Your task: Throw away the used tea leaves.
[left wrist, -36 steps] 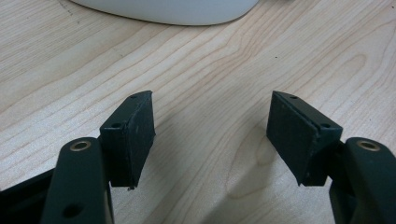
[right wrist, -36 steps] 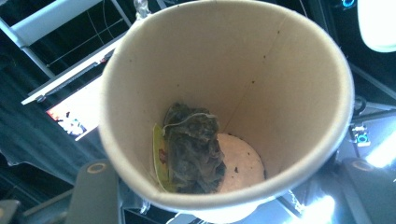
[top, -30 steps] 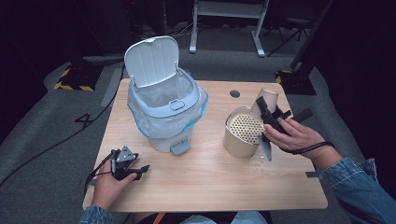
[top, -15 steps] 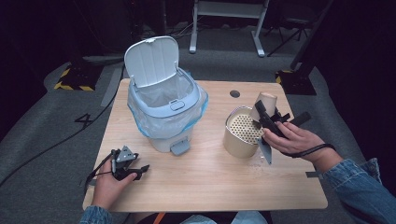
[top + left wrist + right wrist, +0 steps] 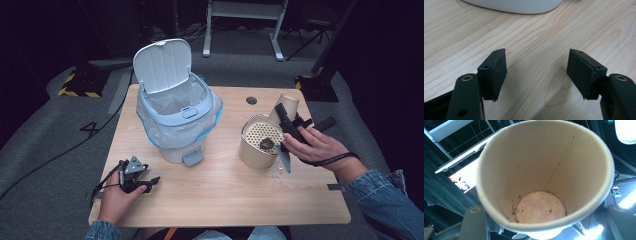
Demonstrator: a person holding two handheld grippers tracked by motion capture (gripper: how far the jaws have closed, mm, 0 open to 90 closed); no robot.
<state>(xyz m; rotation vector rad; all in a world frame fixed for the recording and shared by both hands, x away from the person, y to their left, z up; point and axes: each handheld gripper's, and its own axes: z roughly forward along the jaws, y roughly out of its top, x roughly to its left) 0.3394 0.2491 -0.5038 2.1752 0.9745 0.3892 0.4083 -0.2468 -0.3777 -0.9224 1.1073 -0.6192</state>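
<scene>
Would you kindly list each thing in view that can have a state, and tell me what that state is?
Pedal bin: lid up, liner bag inside.
Paper cup: tipped over the strainer, almost empty, only specks left.
Strainer canister: upright, a dark clump on its perforated top.
Left gripper: open, nothing between its jaws.
Right gripper: shut on the paper cup.

Left hand-held gripper [image 5: 537, 72]: both black jaws stand wide apart, nothing between them, pads facing each other over bare light-wood worktop [image 5: 544, 37]. Curved white base of a container [image 5: 516, 5] sits on the worktop beyond the jaws, apart from them.
</scene>
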